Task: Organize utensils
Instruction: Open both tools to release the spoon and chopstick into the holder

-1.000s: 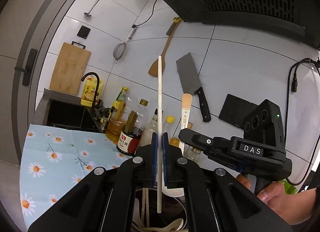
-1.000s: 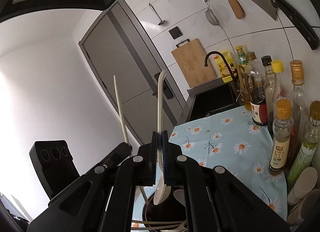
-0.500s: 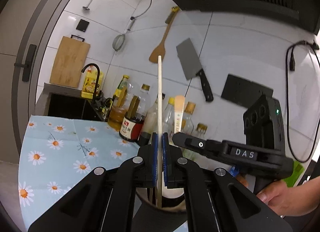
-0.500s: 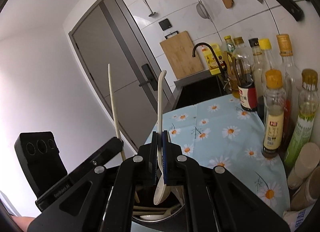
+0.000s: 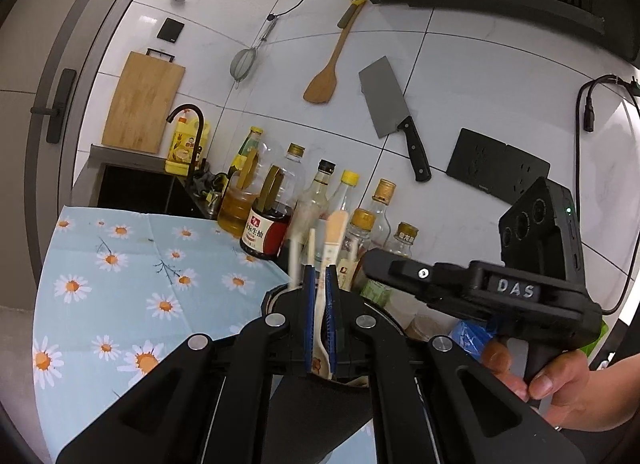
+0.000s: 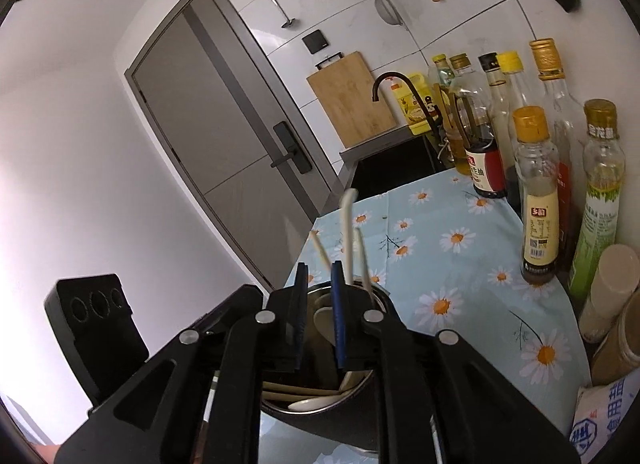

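Observation:
A dark round utensil pot (image 6: 320, 412) stands on the daisy cloth, and both grippers hang over it. My left gripper (image 5: 319, 270) has its blue pads almost together. The thin cream chopstick (image 5: 311, 244) has slipped down between them, so only its top pokes above the tips. My right gripper (image 6: 317, 266) has its jaws opening, with a clear gap between the pads. The cream spoon (image 6: 346, 224) is free of the pads and blurred. Its handle leans just right of them and its bowl is down in the pot. Several more spoons and sticks lie inside.
A row of sauce and oil bottles (image 6: 536, 192) lines the wall on the right. The blue daisy tablecloth (image 5: 120, 284) runs to the black sink and faucet (image 5: 188, 132). A cleaver (image 5: 384, 100), wooden spatula, strainer and cutting board hang on the tiles. A person's hand (image 5: 552, 380) holds the right gripper.
Both grippers sank toward the pot. The chopstick slid down through the left pads. The right pads parted and the spoon dropped into the pot.

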`<state>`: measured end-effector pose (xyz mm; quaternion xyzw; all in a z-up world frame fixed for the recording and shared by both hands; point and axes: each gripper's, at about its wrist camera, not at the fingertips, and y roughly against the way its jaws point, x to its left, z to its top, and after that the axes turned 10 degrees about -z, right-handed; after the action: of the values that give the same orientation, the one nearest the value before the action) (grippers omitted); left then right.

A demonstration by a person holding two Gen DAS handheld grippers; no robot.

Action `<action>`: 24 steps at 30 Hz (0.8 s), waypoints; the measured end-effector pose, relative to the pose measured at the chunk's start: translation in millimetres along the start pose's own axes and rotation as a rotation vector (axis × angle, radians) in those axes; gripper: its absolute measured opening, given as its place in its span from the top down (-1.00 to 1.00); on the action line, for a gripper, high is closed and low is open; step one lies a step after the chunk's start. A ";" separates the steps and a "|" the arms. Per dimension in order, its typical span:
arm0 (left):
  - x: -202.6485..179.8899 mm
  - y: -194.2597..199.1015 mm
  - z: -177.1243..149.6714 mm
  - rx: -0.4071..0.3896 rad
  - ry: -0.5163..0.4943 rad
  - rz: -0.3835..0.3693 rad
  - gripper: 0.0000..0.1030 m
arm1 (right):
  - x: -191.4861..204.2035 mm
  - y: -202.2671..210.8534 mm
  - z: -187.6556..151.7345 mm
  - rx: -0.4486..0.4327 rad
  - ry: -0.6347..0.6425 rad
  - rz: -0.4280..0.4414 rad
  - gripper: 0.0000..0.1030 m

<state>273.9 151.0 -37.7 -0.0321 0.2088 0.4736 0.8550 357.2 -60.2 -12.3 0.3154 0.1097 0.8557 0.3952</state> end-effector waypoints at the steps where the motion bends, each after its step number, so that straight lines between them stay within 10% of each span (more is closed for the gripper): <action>1: -0.3 0.7 0.1 0.000 0.003 -0.001 0.91 | 0.2 2.1 1.1 -0.002 -0.002 0.000 0.74; 24: -53.1 62.4 43.6 0.026 -0.029 0.097 0.68 | 30.7 98.8 28.0 -0.032 0.099 0.055 0.56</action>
<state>212.1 154.0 31.4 -0.0041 0.2037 0.5123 0.8343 299.7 -104.6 66.5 0.2692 0.1066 0.8824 0.3708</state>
